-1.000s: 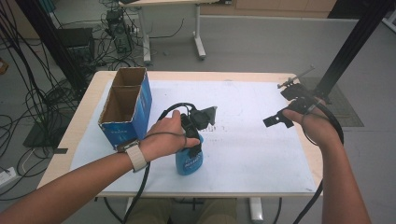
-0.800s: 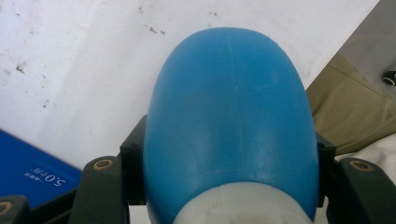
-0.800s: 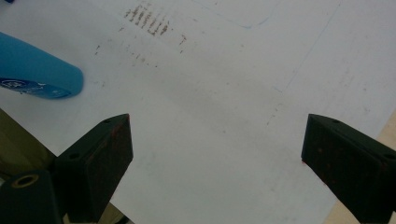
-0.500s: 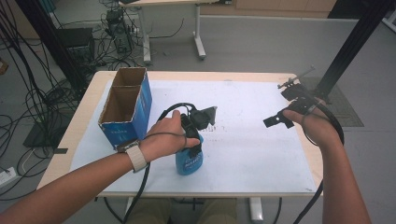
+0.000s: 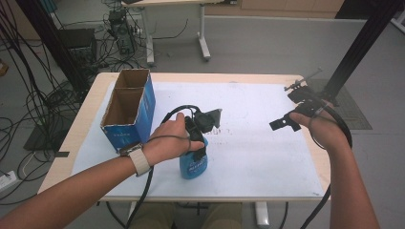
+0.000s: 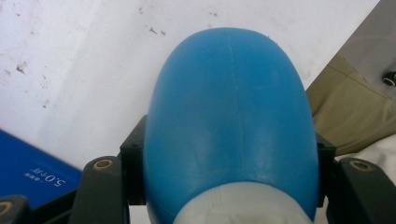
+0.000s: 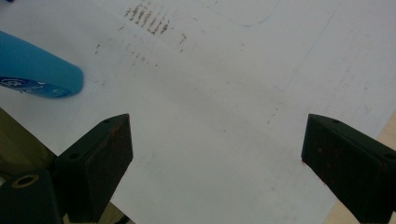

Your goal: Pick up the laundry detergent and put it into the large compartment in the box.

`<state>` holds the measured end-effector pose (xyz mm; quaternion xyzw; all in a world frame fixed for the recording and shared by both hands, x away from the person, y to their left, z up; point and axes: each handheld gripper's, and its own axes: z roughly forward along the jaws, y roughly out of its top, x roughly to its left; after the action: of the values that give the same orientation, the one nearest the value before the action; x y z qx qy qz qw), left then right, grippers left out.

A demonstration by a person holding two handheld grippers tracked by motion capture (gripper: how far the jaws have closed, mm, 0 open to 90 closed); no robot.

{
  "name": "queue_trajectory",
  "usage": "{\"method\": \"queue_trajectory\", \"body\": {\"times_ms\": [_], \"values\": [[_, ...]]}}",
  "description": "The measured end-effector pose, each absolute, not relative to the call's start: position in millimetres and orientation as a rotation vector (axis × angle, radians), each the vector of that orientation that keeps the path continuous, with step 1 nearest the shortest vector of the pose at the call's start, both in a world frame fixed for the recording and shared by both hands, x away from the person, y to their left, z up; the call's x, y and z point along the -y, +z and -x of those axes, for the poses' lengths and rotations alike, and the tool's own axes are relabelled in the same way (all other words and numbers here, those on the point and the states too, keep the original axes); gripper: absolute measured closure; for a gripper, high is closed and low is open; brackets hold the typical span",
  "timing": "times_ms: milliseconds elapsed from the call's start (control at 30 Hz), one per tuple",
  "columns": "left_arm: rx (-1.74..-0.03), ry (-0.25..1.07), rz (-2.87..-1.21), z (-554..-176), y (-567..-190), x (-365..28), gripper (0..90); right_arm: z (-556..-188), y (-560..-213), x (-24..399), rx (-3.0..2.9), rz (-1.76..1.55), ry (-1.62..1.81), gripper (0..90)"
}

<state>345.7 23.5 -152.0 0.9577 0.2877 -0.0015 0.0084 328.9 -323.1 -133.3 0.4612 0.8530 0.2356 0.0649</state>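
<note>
Right, we had the left gripper [image 5: 198,143] clamped on the blue bottle [image 5: 193,164], jaws pinching its sides, bottle upright near the table's [image 5: 267,78] front edge beside the cardboard box [image 5: 129,107]. Right gripper [image 5: 286,123] hung apart, jaws spread, holding nothing.

My left fingers [image 6: 135,154] clamp the blue bottle [image 5: 193,162]; it stands upright, seemingly resting on the desk's [image 5: 267,157] near edge.

High view looks down from above; both gripper views sit close — all share the blue bottle [image 5: 193,163].
</note>
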Motion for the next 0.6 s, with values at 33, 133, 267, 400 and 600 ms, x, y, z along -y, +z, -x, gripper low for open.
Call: {"method": "queue_trajectory", "body": {"times_ms": [33,133,267,400,600], "values": [[-0.898,-0.005,-2.993,-345.8,-152.0,-23.6,38.5,-328.9,-133.5,323.2,-2.574,-1.393,0.712,8.8],[-0.901,-0.004,-2.991,-345.5,-152.1,-23.5,38.5,-329.3,-133.8,323.1,-2.576,-1.392,0.711,8.7],[-0.901,-0.004,-2.991,-345.6,-152.1,-23.6,38.5,-329.4,-133.6,323.2,-2.575,-1.392,0.711,8.7],[-0.901,-0.004,-2.99,-345.6,-152.1,-23.7,38.6,-329.5,-133.7,323.3,-2.575,-1.391,0.712,8.7],[-0.899,-0.004,-2.993,-345.6,-152.0,-23.5,38.6,-329.5,-134.1,323.4,-2.576,-1.394,0.712,8.8]]}}
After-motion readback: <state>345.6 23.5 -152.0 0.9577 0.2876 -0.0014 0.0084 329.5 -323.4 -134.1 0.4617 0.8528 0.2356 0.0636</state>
